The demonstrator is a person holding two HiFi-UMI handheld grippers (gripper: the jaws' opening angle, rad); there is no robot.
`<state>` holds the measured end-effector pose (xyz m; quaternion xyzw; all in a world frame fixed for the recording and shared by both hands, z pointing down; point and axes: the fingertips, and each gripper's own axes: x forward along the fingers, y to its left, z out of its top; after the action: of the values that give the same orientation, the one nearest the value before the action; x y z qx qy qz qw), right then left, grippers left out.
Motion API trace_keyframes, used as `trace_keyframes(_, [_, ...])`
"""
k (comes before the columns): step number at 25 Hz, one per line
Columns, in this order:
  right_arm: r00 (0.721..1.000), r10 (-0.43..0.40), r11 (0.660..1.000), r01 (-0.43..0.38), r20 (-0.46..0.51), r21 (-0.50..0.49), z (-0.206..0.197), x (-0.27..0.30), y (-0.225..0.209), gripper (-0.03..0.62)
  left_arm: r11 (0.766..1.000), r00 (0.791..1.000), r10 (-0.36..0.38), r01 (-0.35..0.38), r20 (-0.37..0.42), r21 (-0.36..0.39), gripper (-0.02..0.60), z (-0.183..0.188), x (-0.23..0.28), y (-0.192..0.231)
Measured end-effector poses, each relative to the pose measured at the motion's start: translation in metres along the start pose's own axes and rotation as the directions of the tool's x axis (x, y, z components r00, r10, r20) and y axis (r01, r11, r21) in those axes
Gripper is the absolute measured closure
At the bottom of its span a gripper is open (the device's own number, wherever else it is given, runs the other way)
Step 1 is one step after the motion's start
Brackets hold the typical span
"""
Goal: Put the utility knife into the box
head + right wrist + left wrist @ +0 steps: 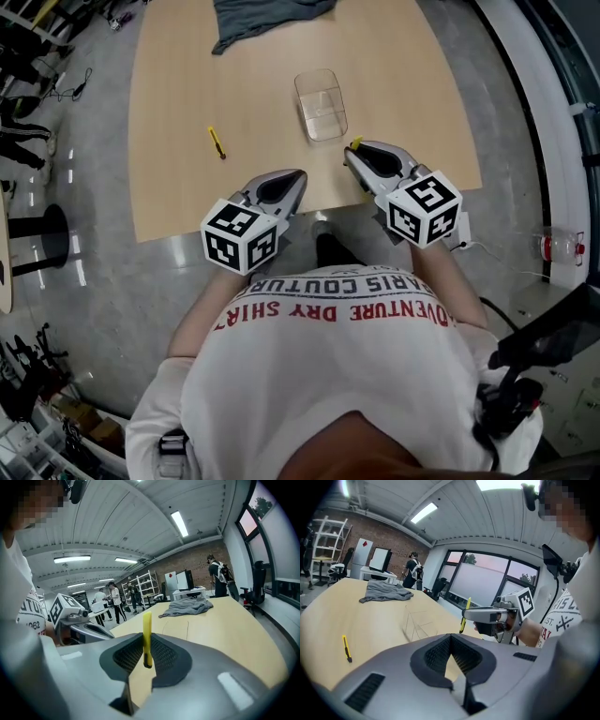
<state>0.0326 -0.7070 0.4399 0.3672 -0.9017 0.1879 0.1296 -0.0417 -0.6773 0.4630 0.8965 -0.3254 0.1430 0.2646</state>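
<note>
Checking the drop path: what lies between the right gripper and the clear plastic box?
Only bare light wooden tabletop, in the head view; the right gripper holds a yellow utility knife near the clear plastic box.

Utility knife (355,143): in the head view only a short yellow tip shows past the right tongs (354,152); the rest is covered by the tong bodies. In the left gripper view its middle section is covered by the same tongs.

Box (321,104): walls are clear. From the gripper views it reads only as faint lines on the table (178,112), and its contents cannot be told.

Second yellow knife (217,142): too small to tell the blade position.

Grey cloth (267,19): cut off by the head view's top edge, as is the table's far end.

Background persons (114,599): too small and blurred to tell their activity.
</note>
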Motion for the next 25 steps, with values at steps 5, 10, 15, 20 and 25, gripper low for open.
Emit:
trace_keyframes(5, [1.0, -0.025, 0.999, 0.026, 0.018, -0.035, 0.018, 0.019, -0.006, 0.546, 1.0, 1.0, 0.014, -0.014, 0.003, -0.011, 0.58, 0.002, -0.011, 0.002])
trace_keyframes(10, [0.997, -0.068, 0.997, 0.066, -0.034, -0.04, -0.009, 0.071, -0.043, 0.546, 0.999, 0.999, 0.04, -0.04, -0.004, -0.035, 0.58, -0.007, 0.002, 0.023])
trace_keyframes(15, [0.988, -0.111, 0.994, 0.11, -0.111, -0.011, -0.048, 0.117, -0.078, 0.546, 0.997, 0.999, 0.05, -0.051, -0.014, -0.051, 0.58, -0.012, 0.016, 0.046])
trace_keyframes(20, [0.978, -0.125, 0.992, 0.128, -0.169, 0.009, -0.07, 0.126, -0.081, 0.546, 0.996, 0.998, 0.061, -0.063, -0.023, -0.064, 0.58, -0.016, 0.009, 0.047])
trace_keyframes(25, [0.971, -0.136, 0.99, 0.143, -0.194, 0.018, -0.079, 0.131, -0.085, 0.546, 0.997, 0.998, 0.062, -0.063, -0.028, -0.054, 0.58, -0.019, 0.01, 0.045])
